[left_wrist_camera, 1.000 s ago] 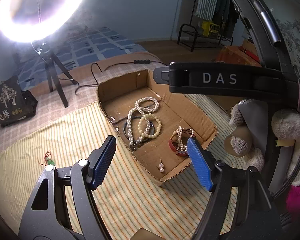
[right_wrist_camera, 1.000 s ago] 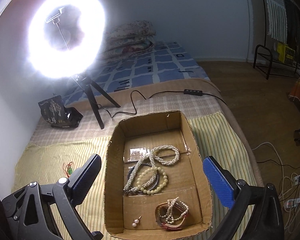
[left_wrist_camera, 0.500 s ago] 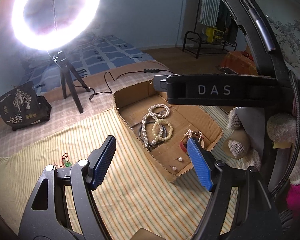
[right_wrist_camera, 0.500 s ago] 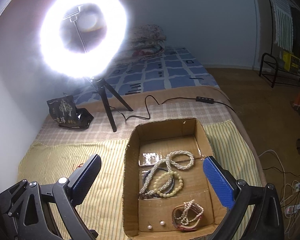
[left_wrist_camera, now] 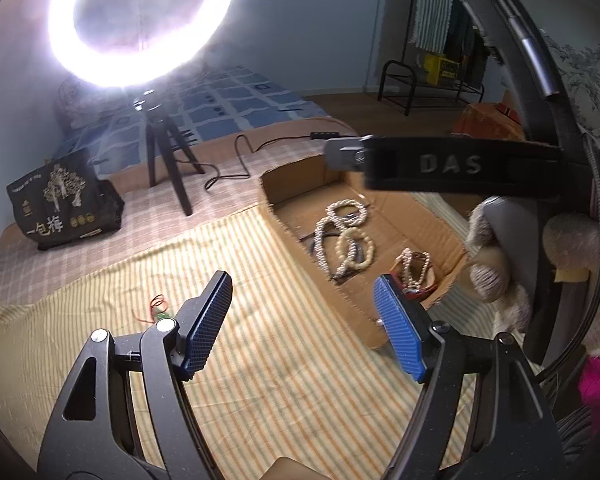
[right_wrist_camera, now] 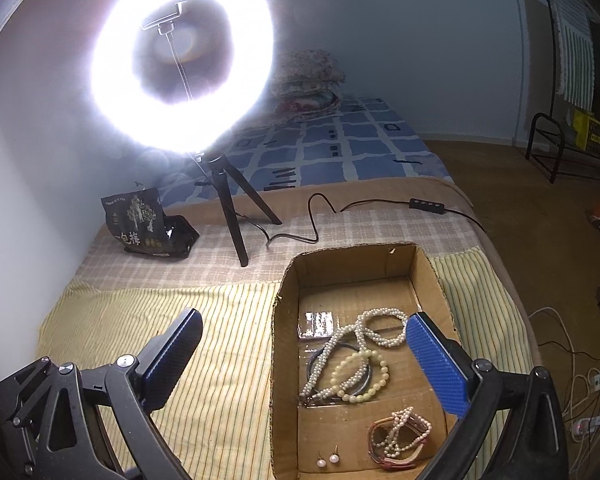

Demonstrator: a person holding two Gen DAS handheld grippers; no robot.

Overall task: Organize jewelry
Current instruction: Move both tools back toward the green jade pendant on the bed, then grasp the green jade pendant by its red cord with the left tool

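A shallow cardboard box (right_wrist_camera: 284, 360) (left_wrist_camera: 340, 300) lies on the striped bedspread. In it are a white pearl necklace (right_wrist_camera: 364, 332) (left_wrist_camera: 342, 216), a cream bead bracelet (right_wrist_camera: 360, 376) (left_wrist_camera: 354, 250), a pearl-and-brown-strap bracelet (right_wrist_camera: 400, 436) (left_wrist_camera: 414, 266) and two pearl earrings (right_wrist_camera: 327, 460). A small red-and-green string charm (left_wrist_camera: 158, 308) lies on the cloth left of the box. My left gripper (left_wrist_camera: 302, 320) is open and empty above the cloth, between charm and box. My right gripper (right_wrist_camera: 304, 356) is open and empty over the box's left wall.
A bright ring light on a black tripod (right_wrist_camera: 228, 208) stands behind the box, its cable (right_wrist_camera: 380, 208) trailing right. A black printed bag (right_wrist_camera: 144, 224) sits at the back left. The other gripper's handle marked DAS (left_wrist_camera: 448, 168) crosses the left wrist view. The bed edge is right of the box.
Both views have swung left and pulled back, so the box now sits further right in each. Both grippers stay open and empty. The jewelry has not moved.
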